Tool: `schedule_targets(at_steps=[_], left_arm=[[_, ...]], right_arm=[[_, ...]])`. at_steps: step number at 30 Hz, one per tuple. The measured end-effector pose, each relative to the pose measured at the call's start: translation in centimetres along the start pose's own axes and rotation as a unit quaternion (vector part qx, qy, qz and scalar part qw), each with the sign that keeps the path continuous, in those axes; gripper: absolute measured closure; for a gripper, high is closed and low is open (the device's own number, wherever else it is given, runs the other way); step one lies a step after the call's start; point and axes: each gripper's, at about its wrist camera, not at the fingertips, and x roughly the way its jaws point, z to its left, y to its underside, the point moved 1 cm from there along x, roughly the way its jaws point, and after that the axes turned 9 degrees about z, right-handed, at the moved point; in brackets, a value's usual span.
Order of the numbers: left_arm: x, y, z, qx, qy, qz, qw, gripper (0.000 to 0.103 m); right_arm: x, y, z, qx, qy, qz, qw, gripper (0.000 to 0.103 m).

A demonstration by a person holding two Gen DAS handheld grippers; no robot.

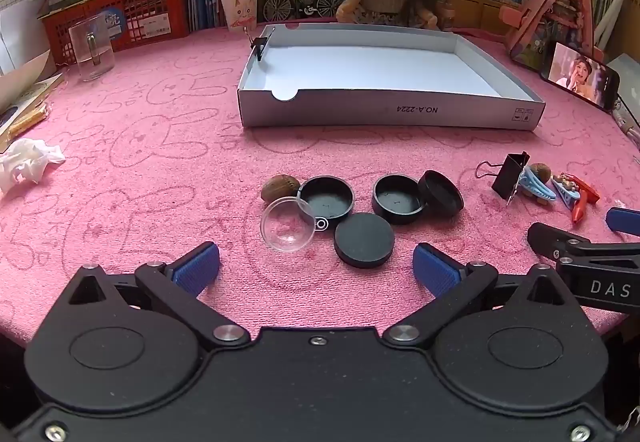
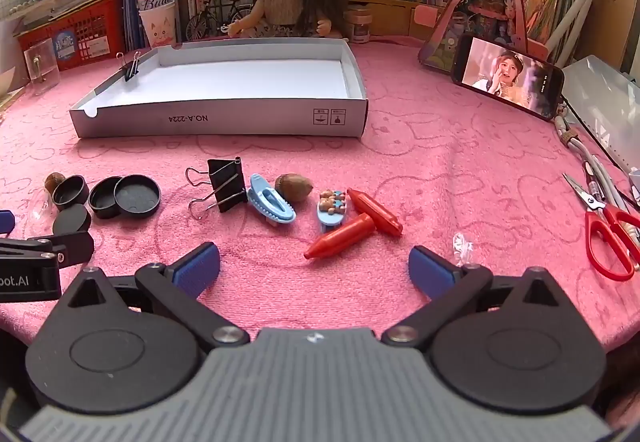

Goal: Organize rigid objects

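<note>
Now I hold both claws released above the tabletop [image 1: 160,162]: left claw [image 1: 316,268] near black caps [image 1: 364,240], right claw [image 2: 314,268] near the red crayon [image 2: 340,240].

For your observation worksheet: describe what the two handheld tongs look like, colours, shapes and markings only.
The left tongs have a black body with two round housings, silver screws, angled black arms and ribbed blue pads. The right tongs match them, but with a ribbed grey centre panel. White lettering, only partly readable, marks each one's side in the other's view.

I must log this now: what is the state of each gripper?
Left gripper: open, holding nothing.
Right gripper: open, holding nothing.
</note>
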Motion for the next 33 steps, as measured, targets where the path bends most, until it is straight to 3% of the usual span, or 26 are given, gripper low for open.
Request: schedule_targets(at_steps=[33], left_arm=[[0.01, 0.01, -0.02, 0.003, -0.003, 0.0, 1.0, 0.0]], right_arm=[[-0.11, 0.09, 0.22, 0.001, 0.0, -0.002, 1.0, 0.0]])
